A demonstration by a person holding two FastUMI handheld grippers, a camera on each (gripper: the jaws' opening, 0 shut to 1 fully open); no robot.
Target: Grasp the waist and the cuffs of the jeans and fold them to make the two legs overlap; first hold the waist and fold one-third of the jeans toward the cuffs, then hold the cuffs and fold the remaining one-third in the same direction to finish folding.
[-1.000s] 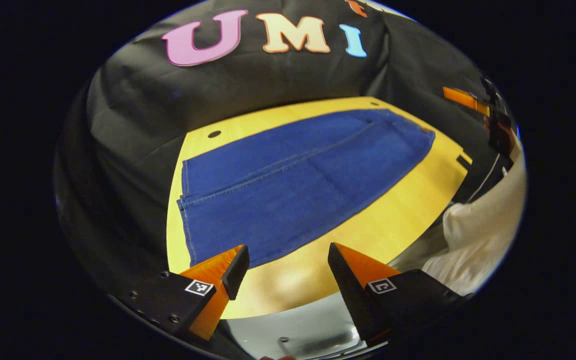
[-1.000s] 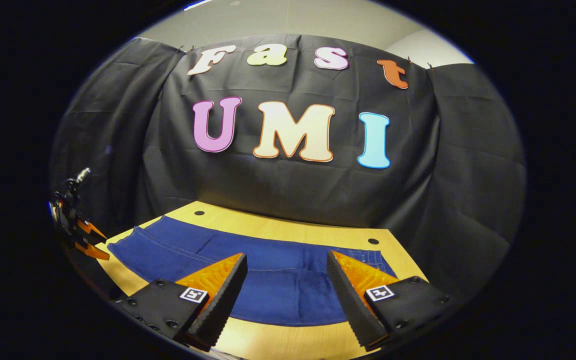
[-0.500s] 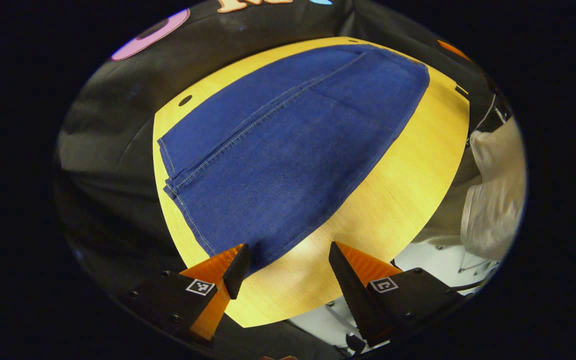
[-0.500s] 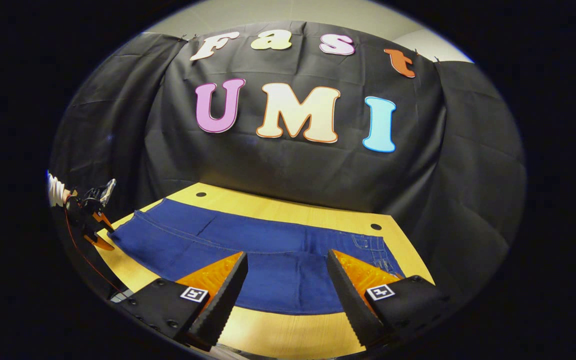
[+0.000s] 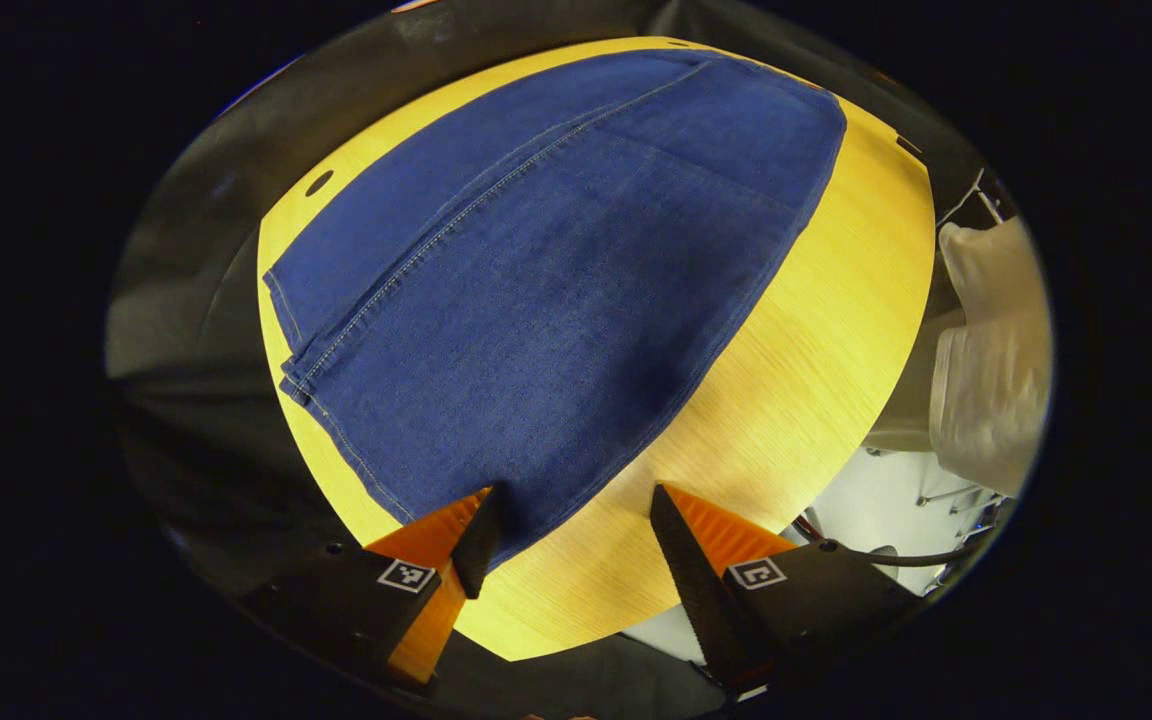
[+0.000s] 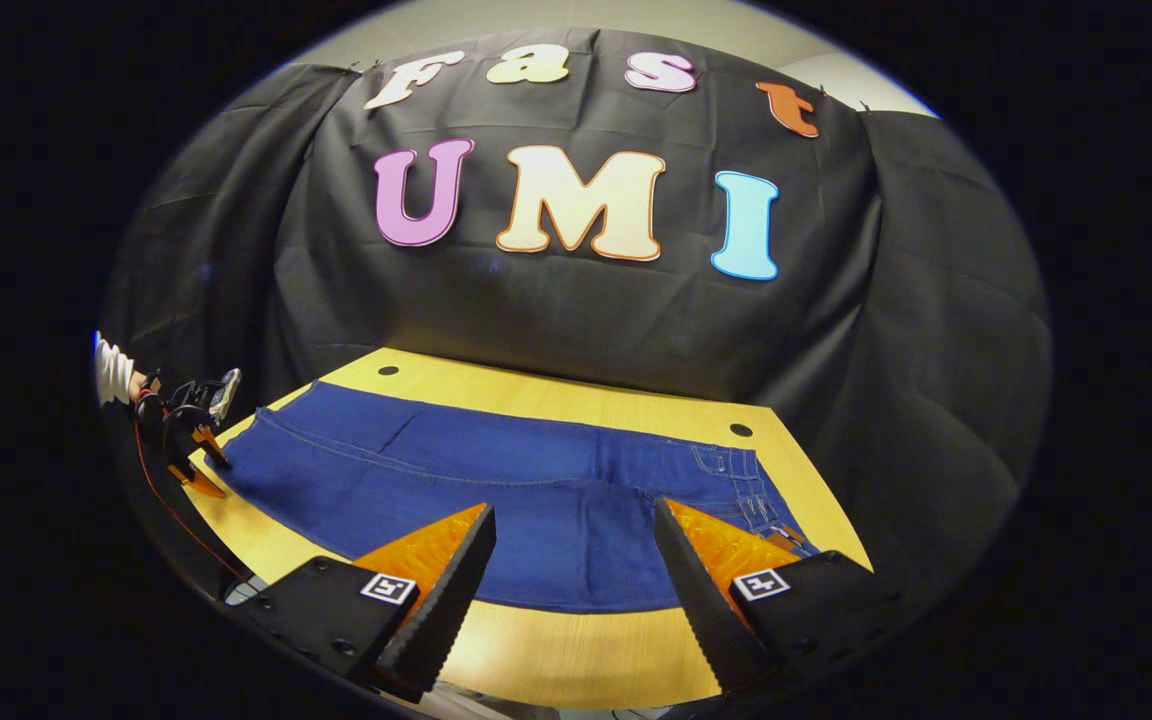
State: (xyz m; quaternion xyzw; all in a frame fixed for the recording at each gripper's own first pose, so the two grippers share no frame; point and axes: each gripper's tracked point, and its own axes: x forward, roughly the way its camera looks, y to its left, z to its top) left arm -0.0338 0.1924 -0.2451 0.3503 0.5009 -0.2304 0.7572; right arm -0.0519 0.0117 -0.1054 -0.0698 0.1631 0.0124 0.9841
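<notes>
Left gripper view: the left gripper (image 5: 566,525) hangs with its two fingers spread wide and nothing between them. One finger (image 5: 481,535) lies over the near corner of the jeans' cuff end; whether it touches the cloth I cannot tell. The other finger is over bare wood. One pair of jeans (image 5: 556,270) lies flat on the single wooden table (image 5: 786,400), the two legs side by side with a stitched seam running between them, cuffs (image 5: 336,410) toward this gripper and the wider waist end far off. One small dark hole (image 5: 318,183) marks the table near the cuff corner. At the right edge a person's pale sleeve (image 5: 986,380) shows beyond the table.

Right gripper view: the right gripper (image 6: 571,570) also has its two fingers spread apart, empty, hovering over the near long edge of the jeans (image 6: 496,490). The waist (image 6: 746,490), with its belt loops, lies just beside the right-hand finger. Two dark holes (image 6: 388,370) sit in the table (image 6: 576,650) along its far side. The other gripper (image 6: 198,445) appears far to the left at the cuff end, held by a hand (image 6: 121,375). Black cloth (image 6: 556,330) backs the table.
</notes>
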